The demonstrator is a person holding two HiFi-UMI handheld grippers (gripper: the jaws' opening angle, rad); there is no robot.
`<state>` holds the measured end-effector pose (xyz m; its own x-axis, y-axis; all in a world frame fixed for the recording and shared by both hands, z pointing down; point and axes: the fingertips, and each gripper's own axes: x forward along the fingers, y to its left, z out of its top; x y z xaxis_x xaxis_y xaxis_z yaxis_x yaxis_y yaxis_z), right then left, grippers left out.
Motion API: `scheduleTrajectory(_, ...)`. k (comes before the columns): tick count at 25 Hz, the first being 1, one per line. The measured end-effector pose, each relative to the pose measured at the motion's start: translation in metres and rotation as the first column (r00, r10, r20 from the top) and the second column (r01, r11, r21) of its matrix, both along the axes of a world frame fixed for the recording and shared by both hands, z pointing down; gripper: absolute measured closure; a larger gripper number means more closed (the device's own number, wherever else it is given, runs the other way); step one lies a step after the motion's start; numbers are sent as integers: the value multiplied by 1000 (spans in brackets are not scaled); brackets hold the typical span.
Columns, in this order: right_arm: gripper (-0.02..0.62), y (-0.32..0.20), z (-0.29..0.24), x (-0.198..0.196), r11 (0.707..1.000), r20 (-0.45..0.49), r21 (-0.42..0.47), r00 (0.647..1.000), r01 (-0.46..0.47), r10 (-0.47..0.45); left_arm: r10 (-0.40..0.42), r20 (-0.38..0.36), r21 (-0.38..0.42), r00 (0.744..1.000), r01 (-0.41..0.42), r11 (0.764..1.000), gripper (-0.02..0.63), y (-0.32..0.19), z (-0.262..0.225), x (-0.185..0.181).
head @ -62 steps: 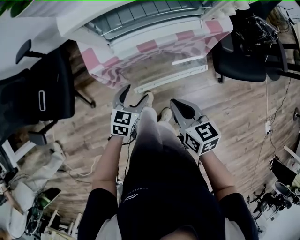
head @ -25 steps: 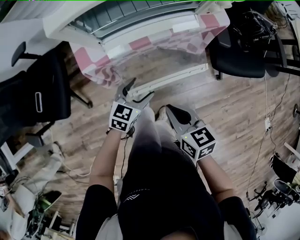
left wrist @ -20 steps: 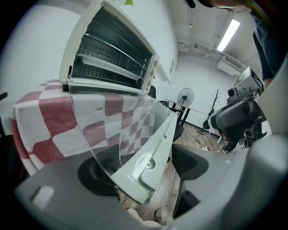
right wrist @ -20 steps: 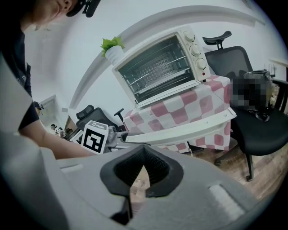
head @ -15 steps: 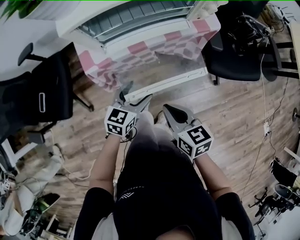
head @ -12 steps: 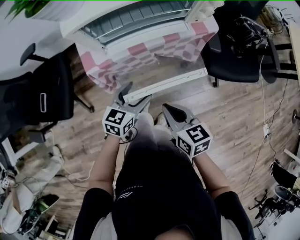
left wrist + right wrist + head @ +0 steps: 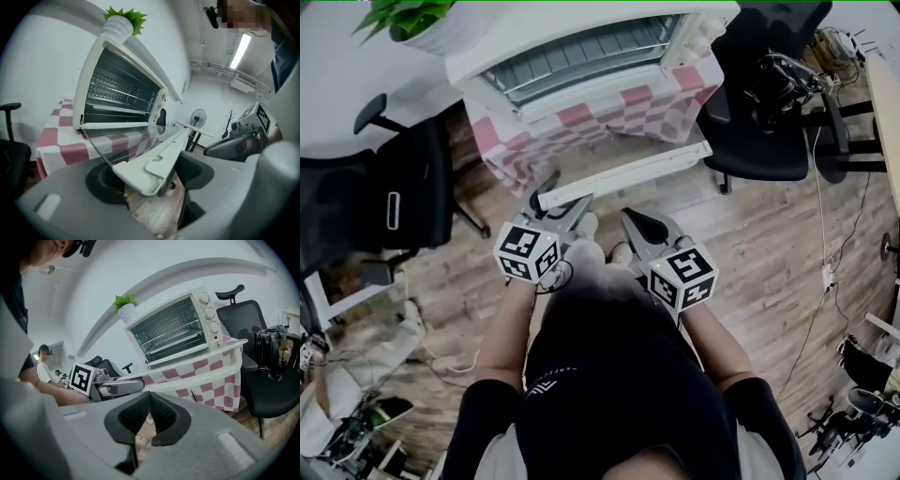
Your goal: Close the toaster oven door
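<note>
Top centre of the head view: toaster oven [image 7: 581,56] on a checked cloth [image 7: 670,98], its door [image 7: 623,175] swung down and open. Left gripper [image 7: 568,191] meets the door's front rail at mid-frame, probably to lift it shut; right gripper [image 7: 630,217] waits alongside. Left gripper view: jaws wide, having just been closing, with the rail [image 7: 154,159] between them, against one pad but not pinched. Right gripper view: jaws together, empty, clear of the door [image 7: 201,363].
</note>
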<state>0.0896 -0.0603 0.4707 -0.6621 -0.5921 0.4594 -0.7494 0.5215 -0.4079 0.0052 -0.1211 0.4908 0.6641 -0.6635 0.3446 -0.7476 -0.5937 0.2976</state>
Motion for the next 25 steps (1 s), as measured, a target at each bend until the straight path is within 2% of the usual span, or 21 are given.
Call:
scheduleTrajectory(7, 594, -11, -20, -12, 998, 15, 42, 999, 42, -43, -26, -62, 16, 998, 27, 1000, 280, -12, -30, -3)
scheduleTrajectory(12, 594, -16, -32, -17, 996, 23, 52, 997, 69, -70, -65, -143, -8, 987, 65, 998, 354, -22, -51, -10)
scheduleTrajectory(14, 594, -19, -36, -19, 994, 11, 70, 997, 81, -82, -73, -165, -13, 984, 72, 997, 365, -27, -59, -12)
scheduleTrajectory(17, 593, -27, -46, -22, 991, 9, 101, 996, 85, -86, -88, -202, -47, 975, 80, 996, 367, -34, -69, -16)
scheduleTrajectory(22, 594, -47, -66, -21, 986, 25, 152, 997, 62, -67, -119, -209, -124, 971, 94, 988, 370, -44, -80, -19)
scheduleTrajectory(25, 594, -61, -79, -21, 982, 43, 184, 997, 50, -59, -137, -243, -155, 960, 100, 983, 371, -51, -89, -22)
